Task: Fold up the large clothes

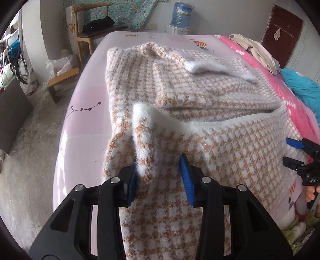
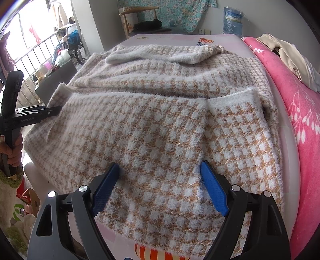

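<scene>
A fuzzy tan-and-white checked sweater (image 1: 200, 92) lies spread over the pale pink bed sheet (image 1: 86, 100), its sleeves folded across the body. My left gripper (image 1: 159, 160) stands at the sweater's near left edge, shut on a raised fold with a white trim (image 1: 140, 120) that fills the gap between the blue pads. In the right wrist view the left gripper (image 2: 59, 109) reaches into the sweater's (image 2: 150, 120) left edge. My right gripper (image 2: 160, 164) hovers open low over the sweater's near hem, nothing pinched between its pads. It shows open at the sweater's right edge (image 1: 287, 150).
A pink flowered blanket (image 2: 300, 112) runs along the bed's right side with a beige garment (image 2: 290, 56) on it and a teal cloth (image 1: 304, 88). Beyond the bed stand a wooden chair (image 1: 90, 34) and a water jug (image 1: 182, 14). A hand (image 2: 12, 152) grips the left handle.
</scene>
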`<state>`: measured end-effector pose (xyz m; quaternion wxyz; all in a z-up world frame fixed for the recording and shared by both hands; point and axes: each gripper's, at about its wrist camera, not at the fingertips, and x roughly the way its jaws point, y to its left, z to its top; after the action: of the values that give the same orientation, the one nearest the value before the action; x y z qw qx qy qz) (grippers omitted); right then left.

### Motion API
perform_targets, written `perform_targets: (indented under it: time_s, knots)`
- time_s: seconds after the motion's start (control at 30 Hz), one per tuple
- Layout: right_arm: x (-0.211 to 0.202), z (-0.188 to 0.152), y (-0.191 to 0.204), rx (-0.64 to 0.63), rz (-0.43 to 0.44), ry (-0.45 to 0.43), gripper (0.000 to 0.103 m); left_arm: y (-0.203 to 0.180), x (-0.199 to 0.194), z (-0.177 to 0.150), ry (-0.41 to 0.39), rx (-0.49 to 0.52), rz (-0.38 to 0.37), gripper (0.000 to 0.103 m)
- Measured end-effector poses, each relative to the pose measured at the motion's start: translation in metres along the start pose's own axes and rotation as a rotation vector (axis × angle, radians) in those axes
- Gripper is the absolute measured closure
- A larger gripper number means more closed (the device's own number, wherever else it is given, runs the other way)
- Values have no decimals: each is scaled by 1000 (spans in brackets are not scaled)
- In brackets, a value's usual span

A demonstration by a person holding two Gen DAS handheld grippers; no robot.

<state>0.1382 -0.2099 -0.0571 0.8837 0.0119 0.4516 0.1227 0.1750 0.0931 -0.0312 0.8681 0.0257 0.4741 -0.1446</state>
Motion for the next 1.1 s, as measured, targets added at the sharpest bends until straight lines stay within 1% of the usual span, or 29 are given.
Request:
perform_targets:
  time_s: [0.17,0.23,0.3,0.53,0.67,0.93,1.1]
  knots:
    - [0,0,-1,0,0,-6,22,-20,-1,-1,0,68,141,64]
    - [0,1,-2,-1,0,-3,22,-27,-2,-2,-5,91,184,64]
    - [0,-1,-1,-1,1,-3,22,-30,-3,-2,-7,102,210,64]
    - [-2,-1,-3,0,8,-6,21,-34,-3,-1,0,108,244,64]
    - [-4,-4,-4,-2,14,-9,19,-38,-2,0,6,111,259,64]
    - [-14,-5,-10,30,48,-15,19,-42,-1,1,12,120,275,65]
    - [-16,-6,-11,36,55,-16,19,-43,-1,0,13,122,280,65]
